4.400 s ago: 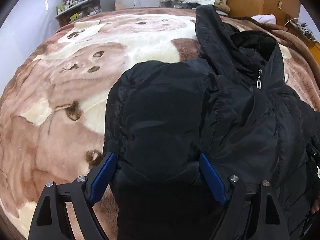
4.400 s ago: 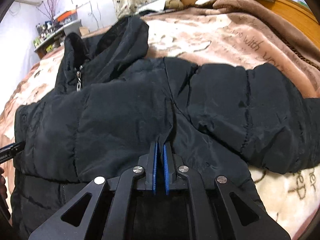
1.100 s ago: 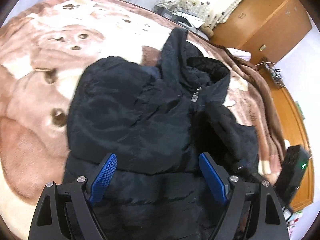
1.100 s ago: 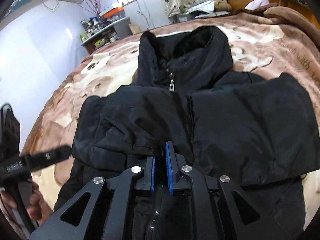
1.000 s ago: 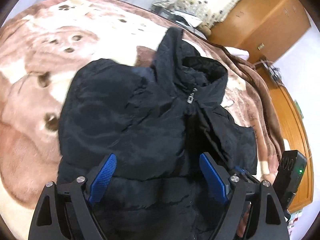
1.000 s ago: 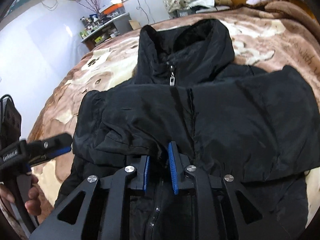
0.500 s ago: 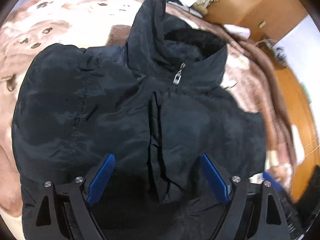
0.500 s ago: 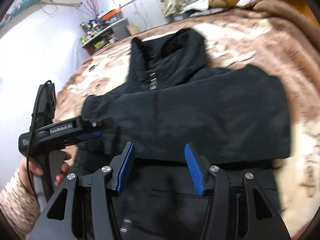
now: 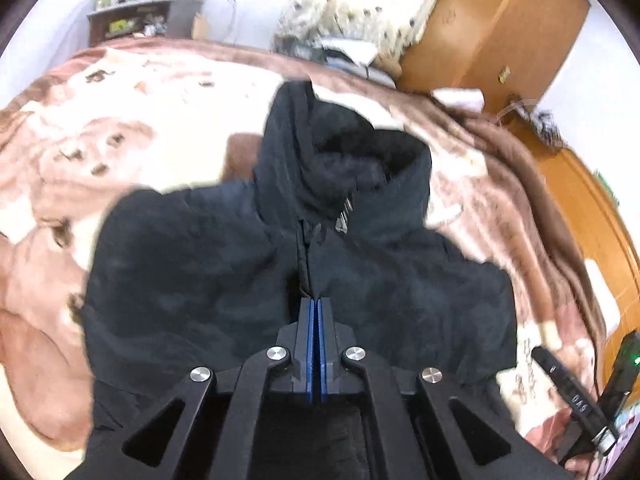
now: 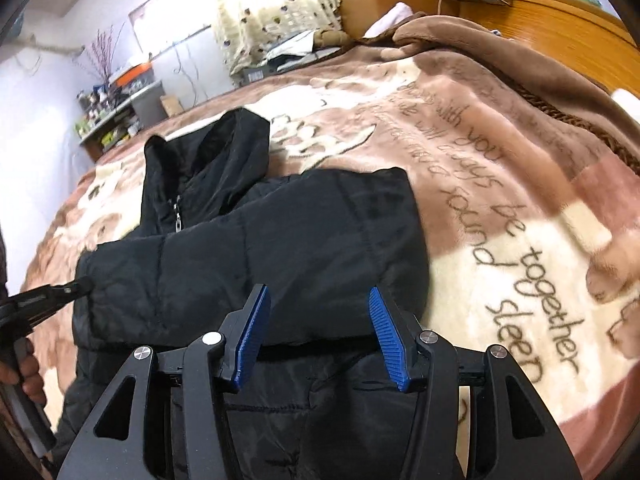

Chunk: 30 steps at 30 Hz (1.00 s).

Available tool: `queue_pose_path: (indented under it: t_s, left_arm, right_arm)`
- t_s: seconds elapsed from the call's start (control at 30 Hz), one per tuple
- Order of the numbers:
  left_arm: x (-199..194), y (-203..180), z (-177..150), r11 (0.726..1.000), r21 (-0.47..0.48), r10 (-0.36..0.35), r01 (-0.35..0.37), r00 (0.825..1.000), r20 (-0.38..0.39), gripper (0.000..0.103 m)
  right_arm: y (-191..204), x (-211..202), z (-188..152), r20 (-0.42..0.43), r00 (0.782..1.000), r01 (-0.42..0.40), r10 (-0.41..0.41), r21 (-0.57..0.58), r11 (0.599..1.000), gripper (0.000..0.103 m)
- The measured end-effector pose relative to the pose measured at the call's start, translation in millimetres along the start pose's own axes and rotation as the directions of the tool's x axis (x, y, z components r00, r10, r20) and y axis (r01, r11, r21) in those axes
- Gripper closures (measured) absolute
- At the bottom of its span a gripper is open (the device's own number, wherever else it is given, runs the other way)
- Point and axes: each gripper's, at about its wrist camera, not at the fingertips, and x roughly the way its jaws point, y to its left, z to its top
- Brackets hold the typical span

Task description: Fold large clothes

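A black padded jacket (image 9: 192, 280) lies front up on the bed, its hood (image 9: 352, 152) toward the far wall and both sleeves folded across the chest. My left gripper (image 9: 314, 304) is shut, its blue pads flat together. Its tips rest where the two sleeve cuffs meet, and I see no cloth between the pads. In the right wrist view the same gripper (image 10: 82, 285) touches the end of the sleeve lying across the jacket (image 10: 280, 240). My right gripper (image 10: 320, 320) is open above that sleeve's lower edge, at the jacket's right side, with nothing gripped.
A brown and cream blanket (image 10: 500, 200) with writing on it covers the bed. A wooden headboard (image 10: 580, 32) runs along the right, with a wardrobe (image 9: 492, 28) behind it. A cluttered shelf (image 9: 144, 16) stands at the far left wall. A hand (image 10: 24, 368) holds the left gripper.
The left gripper's jaws went from wide open to shut as it drew back and up over the jacket's middle. The right gripper let go of the sleeve, opened and swung to the right.
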Motion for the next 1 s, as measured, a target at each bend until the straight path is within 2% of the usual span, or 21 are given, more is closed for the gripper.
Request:
queue_pose_path:
  t_s: [0.13, 0.27, 0.37, 0.47, 0.5, 0.53, 0.63, 0.7, 0.73, 0.77, 0.8, 0.87, 1.0]
  left_arm:
    - [-16.0, 18.2, 16.8, 0.998, 0.020, 0.065, -0.067, 0.996, 0.060, 0.102]
    - [-10.5, 47.7, 16.6, 0.993, -0.029, 0.115, -0.114, 0.993, 0.039, 0.102]
    - [-5.4, 66.7, 8.0, 0.979, -0.048, 0.199, -0.196, 0.978, 0.055, 0.102]
    - [9.6, 81.1, 1.3, 0.974, -0.080, 0.214, -0.214, 0.977, -0.010, 0.102]
    - [12.9, 81.7, -1.0, 0.978, -0.076, 0.193, -0.195, 0.981, -0.027, 0.102]
    - [13.6, 79.3, -3.3, 0.985, -0.072, 0.156, -0.158, 0.987, -0.031, 0.102]
    - [7.0, 58.8, -5.2, 0.987, -0.006, 0.159, -0.159, 0.987, 0.016, 0.100]
    - [9.3, 42.9, -3.8, 0.993, 0.041, 0.107, -0.107, 0.994, 0.010, 0.095]
    - [13.8, 33.8, -3.8, 0.995, 0.071, 0.074, -0.073, 0.997, -0.011, 0.085]
    - [17.7, 27.4, -5.0, 0.993, 0.094, 0.072, -0.069, 0.997, -0.021, 0.071]
    - [23.0, 20.6, -7.0, 0.989, 0.127, 0.078, -0.074, 0.997, -0.028, 0.066]
    - [36.1, 10.0, -13.7, 0.975, 0.189, 0.123, -0.117, 0.992, -0.023, 0.064]
    - [60.4, 13.6, -21.1, 0.966, 0.201, 0.180, -0.164, 0.981, -0.066, 0.062]
  right_arm:
    - [6.3, -1.8, 5.3, 0.019, 1.000, -0.008, 0.008, -0.003, 1.000, 0.050]
    - [22.5, 5.4, 7.7, 0.009, 1.000, -0.015, 0.015, -0.044, 0.999, 0.051]
    - [33.1, 14.2, 7.6, 0.000, 1.000, -0.027, 0.027, -0.062, 0.998, 0.051]
    - [45.5, 27.5, 6.5, -0.016, 1.000, -0.025, 0.023, -0.115, 0.993, 0.051]
    - [48.5, 33.2, 6.5, -0.027, 1.000, -0.016, 0.013, -0.126, 0.992, 0.051]
    - [52.1, 41.2, 5.6, -0.045, 0.999, -0.012, 0.006, -0.136, 0.991, 0.051]
    - [62.9, 64.1, -0.6, -0.102, 0.995, -0.033, 0.015, -0.173, 0.984, 0.051]
    - [71.0, 78.3, -6.9, -0.122, 0.992, -0.016, -0.010, -0.215, 0.976, 0.051]
    - [74.9, 85.0, -10.9, -0.128, 0.992, -0.009, -0.022, -0.235, 0.972, 0.051]
    - [77.6, 89.6, -14.2, -0.133, 0.991, -0.005, -0.029, -0.250, 0.968, 0.050]
    - [81.2, 95.2, -18.2, -0.138, 0.989, 0.006, -0.045, -0.275, 0.961, 0.050]
    - [84.0, 100.3, -23.1, -0.130, 0.989, 0.029, -0.070, -0.297, 0.954, 0.049]
    - [75.0, 108.5, -24.7, -0.146, 0.988, 0.005, -0.045, -0.267, 0.964, 0.048]
